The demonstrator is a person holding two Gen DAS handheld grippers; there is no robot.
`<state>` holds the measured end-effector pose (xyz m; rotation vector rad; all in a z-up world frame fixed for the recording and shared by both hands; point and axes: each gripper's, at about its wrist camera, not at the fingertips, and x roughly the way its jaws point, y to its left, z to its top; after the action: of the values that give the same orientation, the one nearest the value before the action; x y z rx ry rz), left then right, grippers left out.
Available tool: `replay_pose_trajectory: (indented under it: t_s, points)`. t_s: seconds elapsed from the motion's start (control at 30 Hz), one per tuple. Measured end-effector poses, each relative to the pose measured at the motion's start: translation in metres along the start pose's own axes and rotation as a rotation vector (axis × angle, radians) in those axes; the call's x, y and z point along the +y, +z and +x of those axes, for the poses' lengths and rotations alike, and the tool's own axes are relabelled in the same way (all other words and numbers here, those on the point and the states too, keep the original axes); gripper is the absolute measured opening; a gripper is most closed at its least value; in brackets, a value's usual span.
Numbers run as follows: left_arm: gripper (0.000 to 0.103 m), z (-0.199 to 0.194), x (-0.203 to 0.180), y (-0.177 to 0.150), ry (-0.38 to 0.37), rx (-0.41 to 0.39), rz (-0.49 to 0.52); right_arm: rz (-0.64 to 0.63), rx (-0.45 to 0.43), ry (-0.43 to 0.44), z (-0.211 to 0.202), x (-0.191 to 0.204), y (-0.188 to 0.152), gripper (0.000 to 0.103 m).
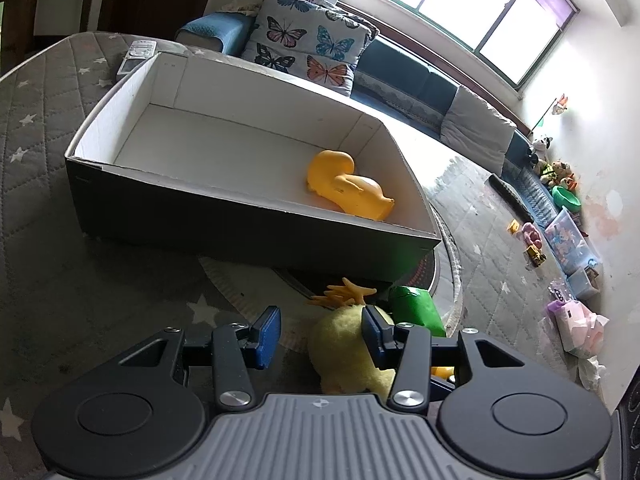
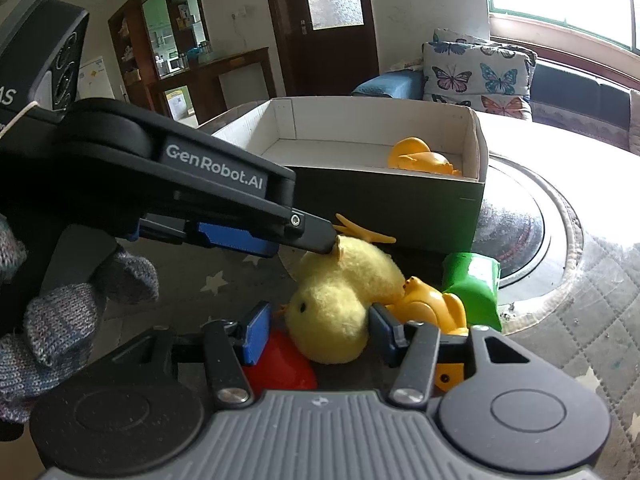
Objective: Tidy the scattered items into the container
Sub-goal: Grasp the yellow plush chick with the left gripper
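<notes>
A quilted star-print worktop point(image 1: 36, 128) carries the box point(image 1: 224, 216), one orange duck point(image 1: 348, 188) already inside. Step in hand: picking up the plush chick point(image 2: 340, 300), at the box's six o'clock. Right tool point(image 2: 316, 334) straddles it, jaws apart; left tool point(image 1: 320, 332) open beside it. Next: close and lift.

Daylight pours in from a large window point(image 1: 472, 4), blown out to pure white in both views. Glare washes over the far right of the quilted table point(image 2: 580, 168), erasing its pattern. The white inside of the box point(image 1: 224, 132) is evenly lit; its dark outer wall and the near foreground lie in shadow. Fisheye distortion bends straight lines and darkens the corners. Focus is mostly sharp.
</notes>
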<state>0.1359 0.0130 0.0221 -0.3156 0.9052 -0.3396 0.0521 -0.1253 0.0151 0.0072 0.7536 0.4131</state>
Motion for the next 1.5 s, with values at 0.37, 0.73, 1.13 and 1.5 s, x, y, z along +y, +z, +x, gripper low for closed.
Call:
replay_pose_trajectory:
  t_s: [0.37,0.73,1.13,1.5]
  points:
    - [0.047,-0.001,0.004,0.000,-0.022,0.014,-0.019,-0.032,0.029,-0.013,0.013,-0.002,0.003,0.052]
    - [0.047,0.003,0.007,0.008,-0.040,0.016,-0.050,-0.184,0.074,0.053,0.005,-0.003,0.004,0.051]
    - [0.047,0.011,-0.001,0.013,-0.090,0.043,-0.054,-0.145,0.063,0.025,0.001,-0.006,0.007,0.053]
    - [0.047,0.023,-0.002,0.007,-0.059,0.073,-0.050,-0.148,0.054,0.013,-0.001,-0.003,0.006,0.051]
